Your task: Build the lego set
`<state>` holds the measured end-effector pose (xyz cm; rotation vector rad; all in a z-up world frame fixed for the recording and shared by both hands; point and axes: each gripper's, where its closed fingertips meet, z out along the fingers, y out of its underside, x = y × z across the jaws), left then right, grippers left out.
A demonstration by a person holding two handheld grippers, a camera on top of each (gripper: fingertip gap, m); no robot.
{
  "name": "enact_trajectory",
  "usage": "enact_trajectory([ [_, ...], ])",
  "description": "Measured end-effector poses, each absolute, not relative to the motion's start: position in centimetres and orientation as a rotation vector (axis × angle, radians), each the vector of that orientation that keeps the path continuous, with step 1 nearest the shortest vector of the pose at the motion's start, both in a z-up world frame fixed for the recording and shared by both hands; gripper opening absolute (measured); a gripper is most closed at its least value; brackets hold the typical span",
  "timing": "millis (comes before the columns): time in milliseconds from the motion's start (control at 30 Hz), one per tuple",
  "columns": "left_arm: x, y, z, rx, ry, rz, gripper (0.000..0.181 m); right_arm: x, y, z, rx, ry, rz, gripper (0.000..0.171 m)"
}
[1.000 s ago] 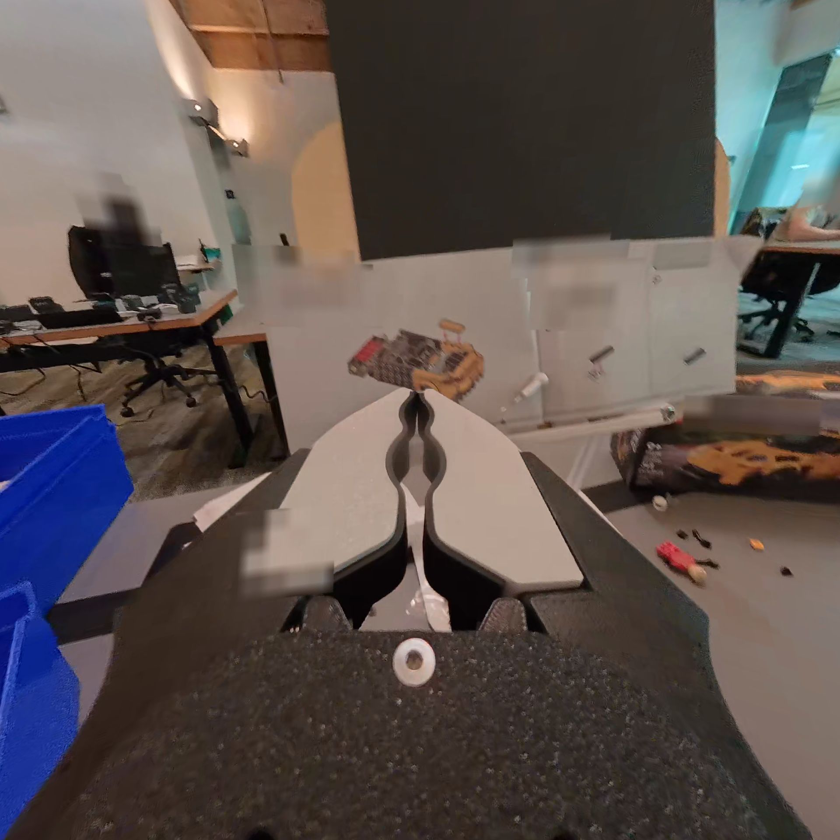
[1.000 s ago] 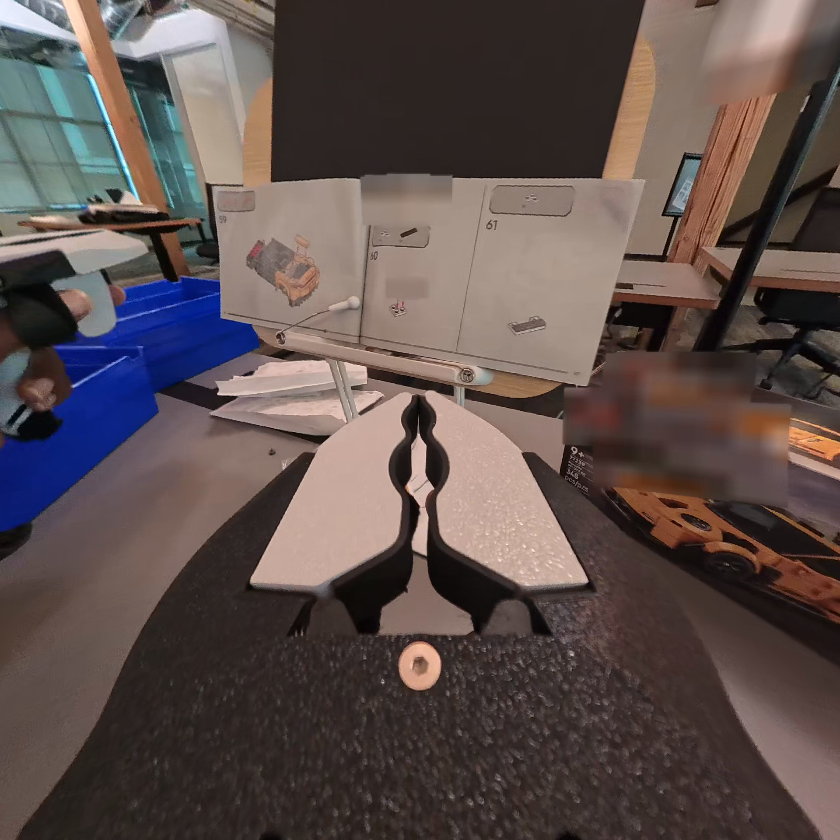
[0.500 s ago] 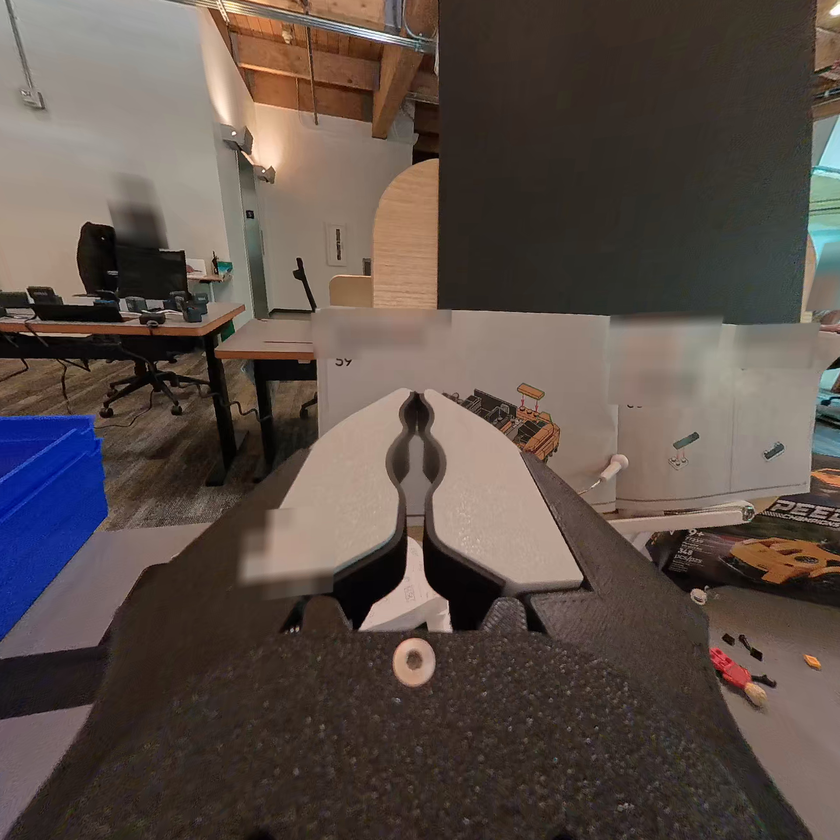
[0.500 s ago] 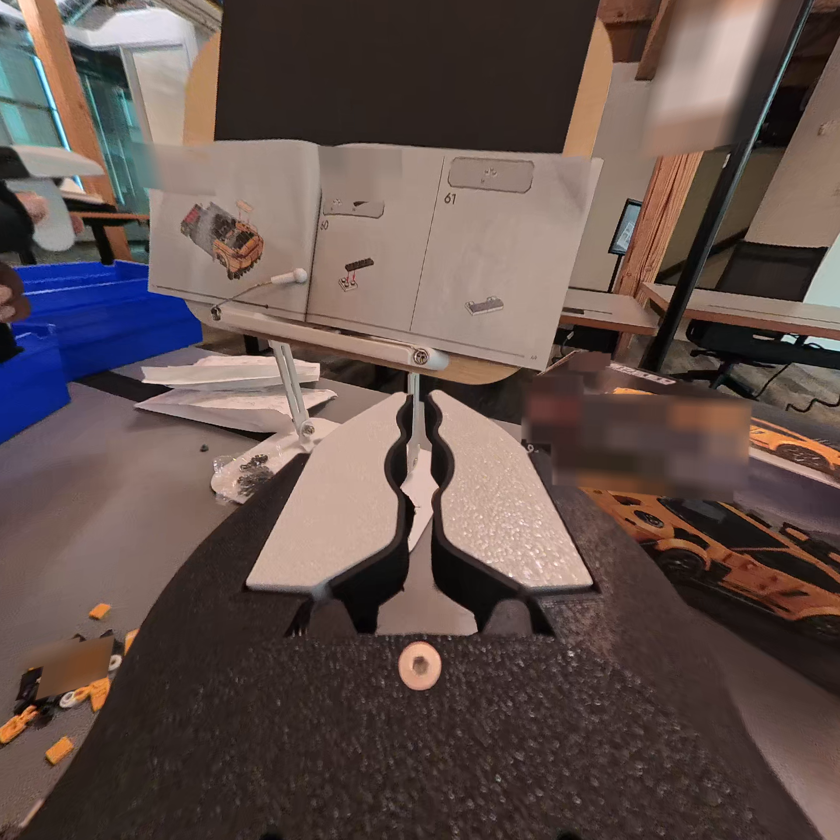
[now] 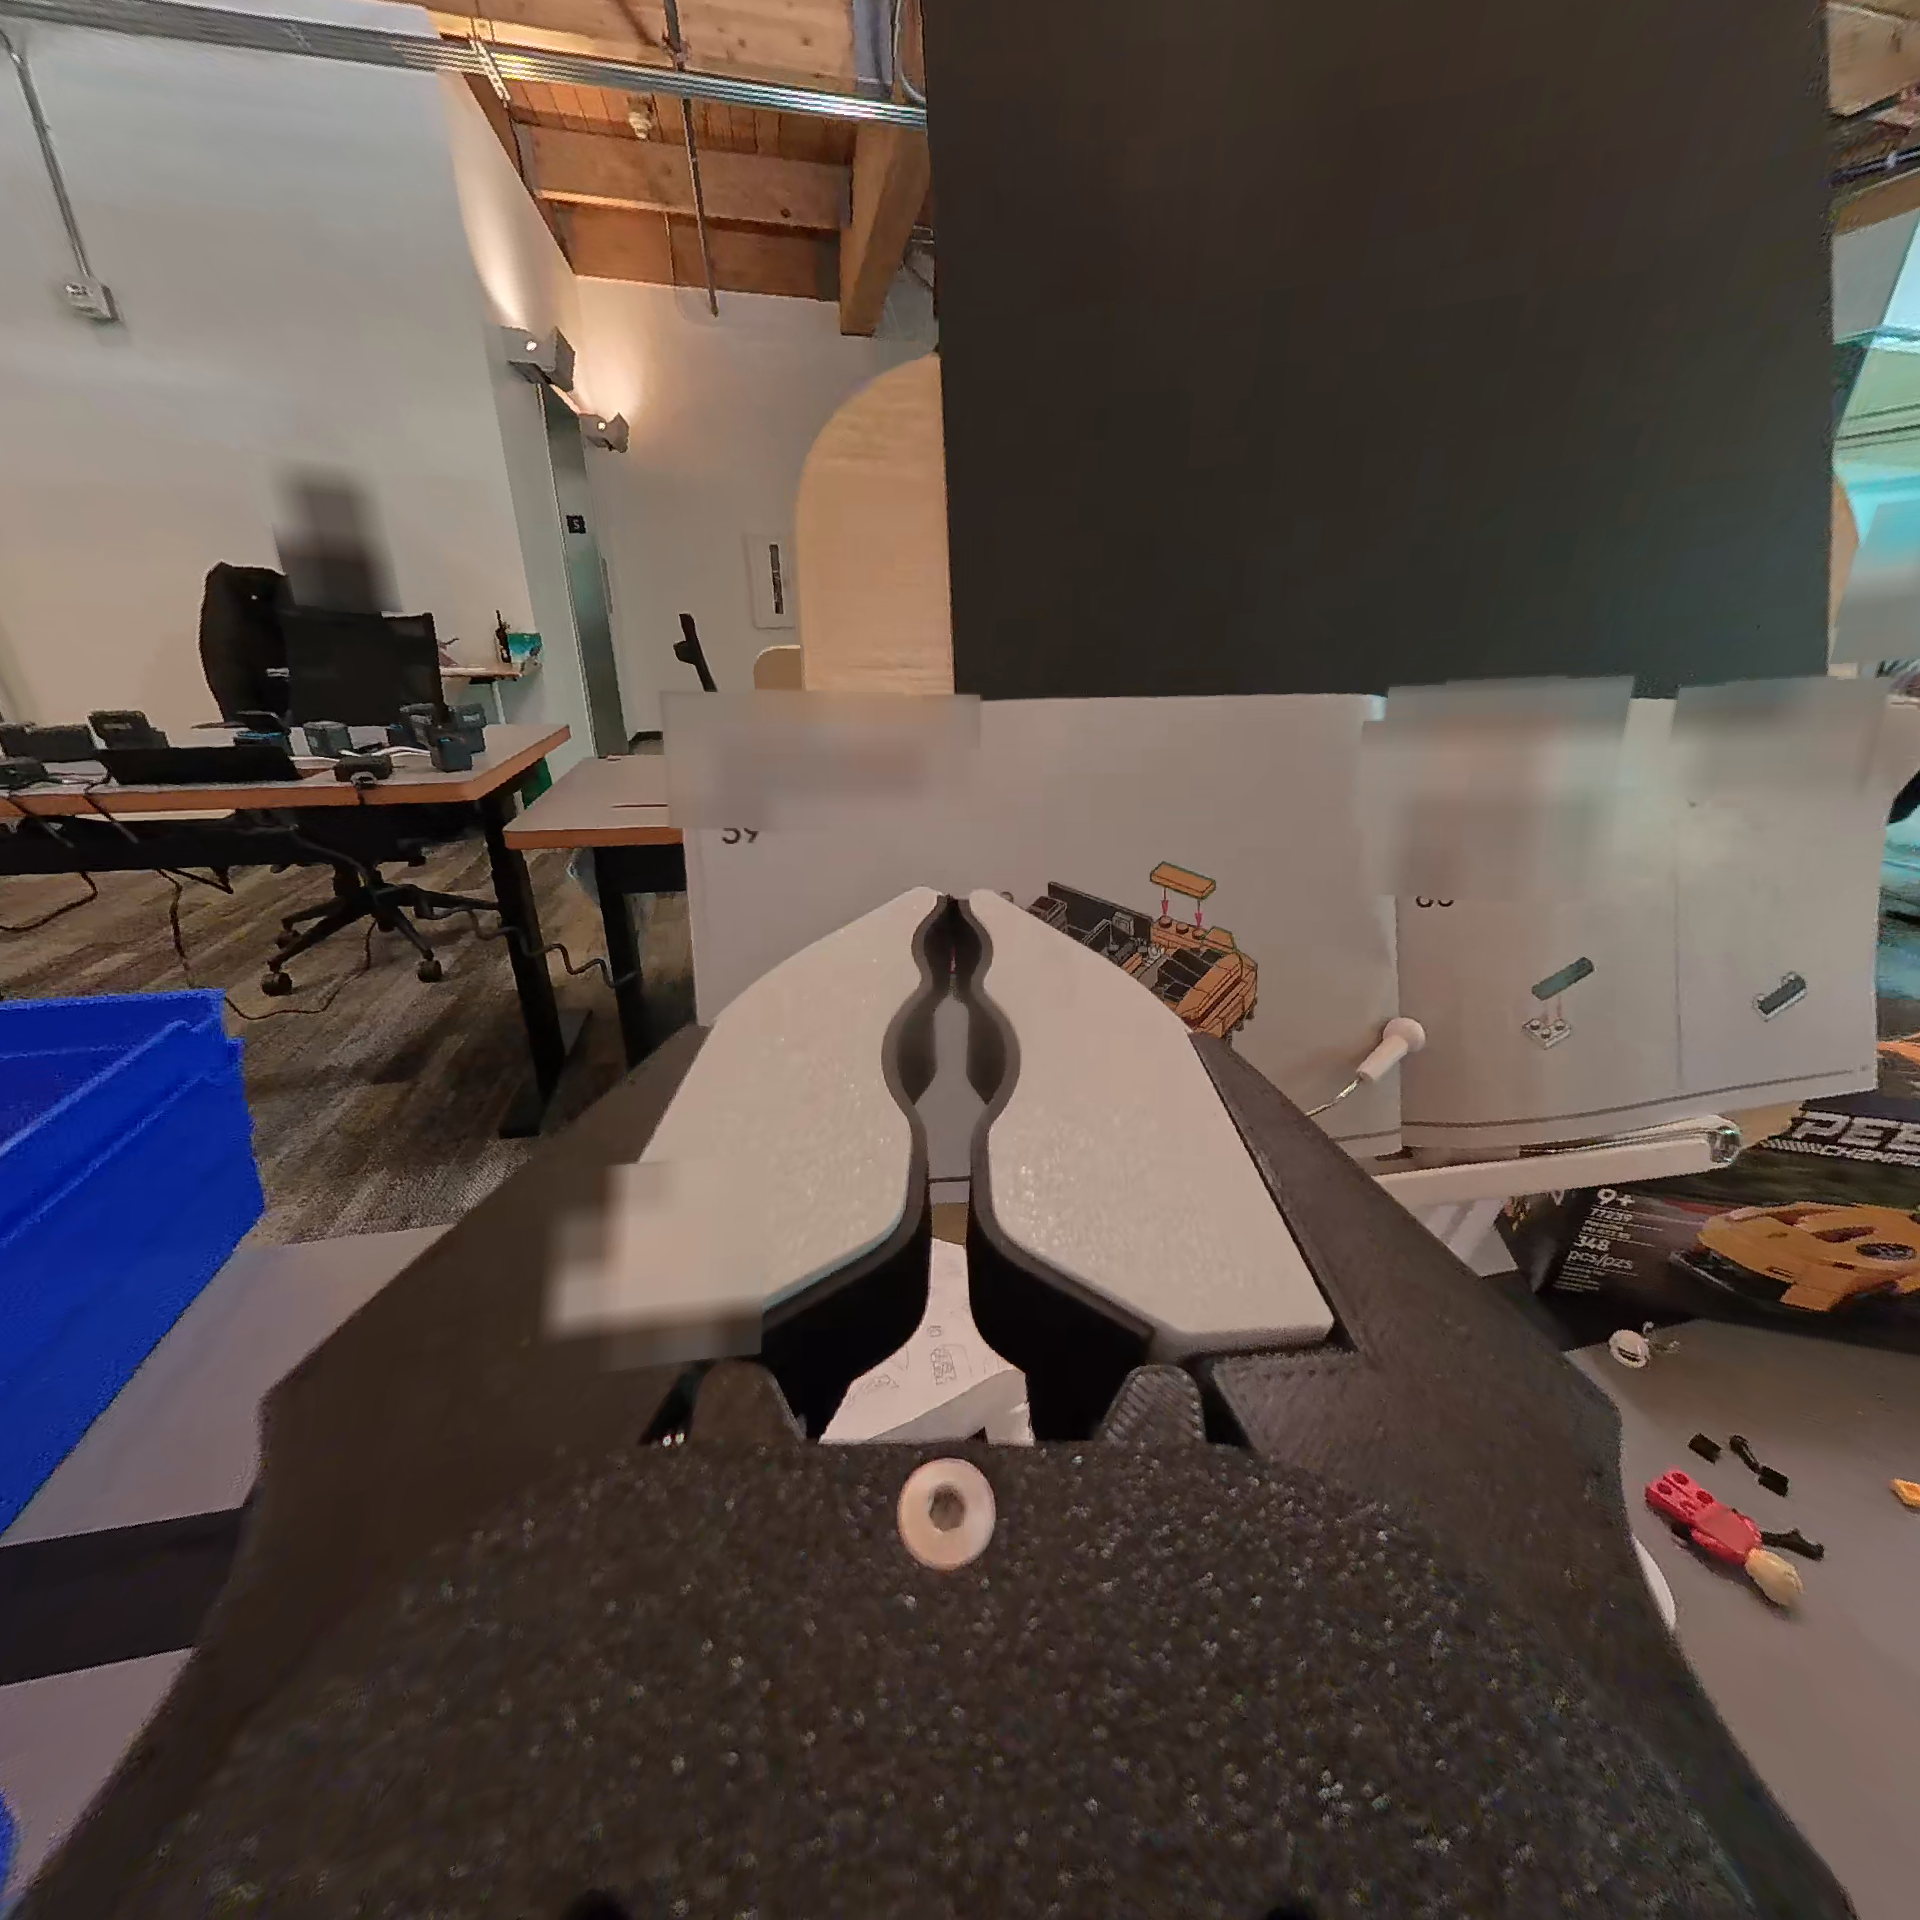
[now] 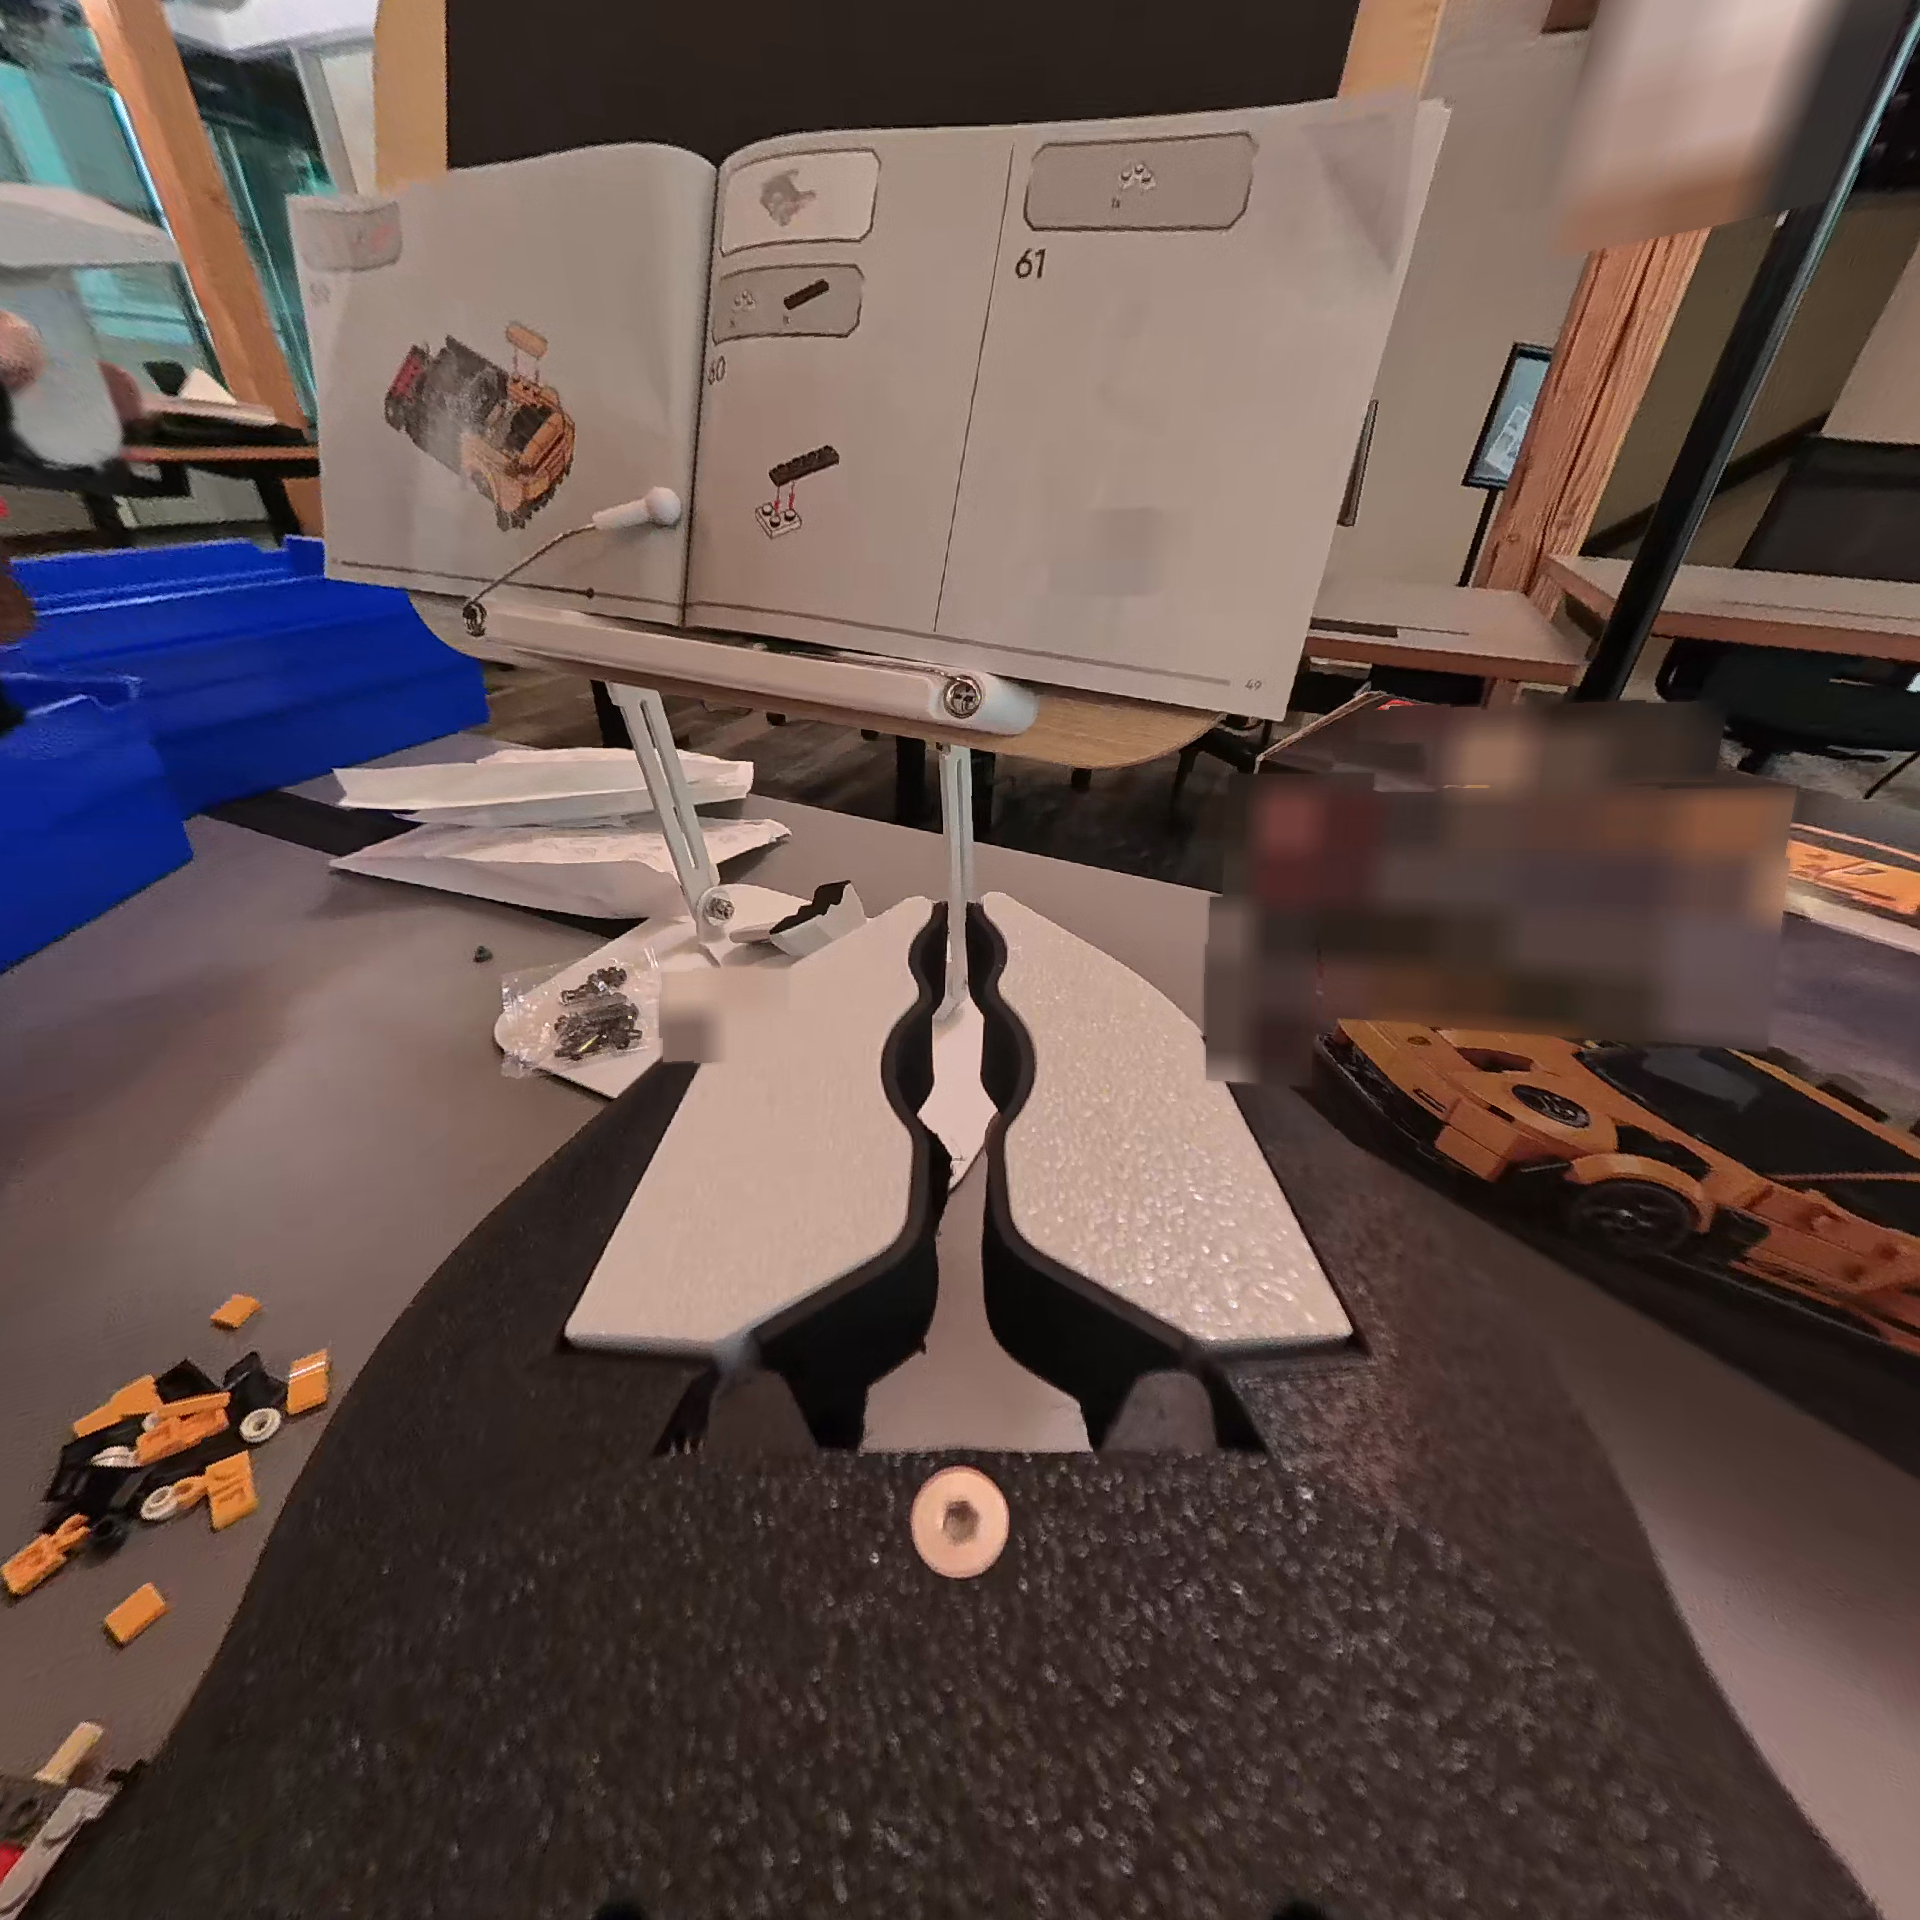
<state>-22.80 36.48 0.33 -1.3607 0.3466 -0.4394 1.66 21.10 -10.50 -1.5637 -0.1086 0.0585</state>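
My left gripper [image 5: 958, 902] is shut and empty, held level above the grey table, facing the open instruction booklet [image 5: 1299, 914] on its white stand. My right gripper [image 6: 956, 906] is shut and empty, low over the table, facing the same booklet [image 6: 852, 384]. Loose orange, black and white lego pieces [image 6: 166, 1444] lie on the table to the lower left in the right wrist view. A small clear bag of black parts [image 6: 592, 1013] lies by the stand's foot. A red lego piece [image 5: 1714, 1522] and small black bits lie at the lower right in the left wrist view.
The lego box with an orange car picture [image 6: 1621, 1164] lies to the right of the stand [image 6: 748, 665]. Blue bins [image 6: 208, 665] stand at the left, also in the left wrist view [image 5: 104, 1174]. White paper bags [image 6: 551, 821] lie behind the stand. Office desks and chairs are beyond. One gripper's finger ends stand about 30 centimetres off the other's. My left tips are about 35 centimetres from the red lego piece [image 5: 1714, 1522], my right tips only 15 centimetres.
Both grippers stayed shut. The right gripper dropped lower and closer to the booklet stand, bringing loose pieces into view. The left view levelled out and shifted left.
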Motion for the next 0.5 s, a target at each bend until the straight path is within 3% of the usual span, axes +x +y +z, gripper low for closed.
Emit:
enact_trajectory([
  [500, -23.8, 32.9, -1.8, -1.381, 0.416, -0.526, 0.0, 0.4, 20.4, -8.7, -1.514, -0.183, 0.066, 0.003],
])
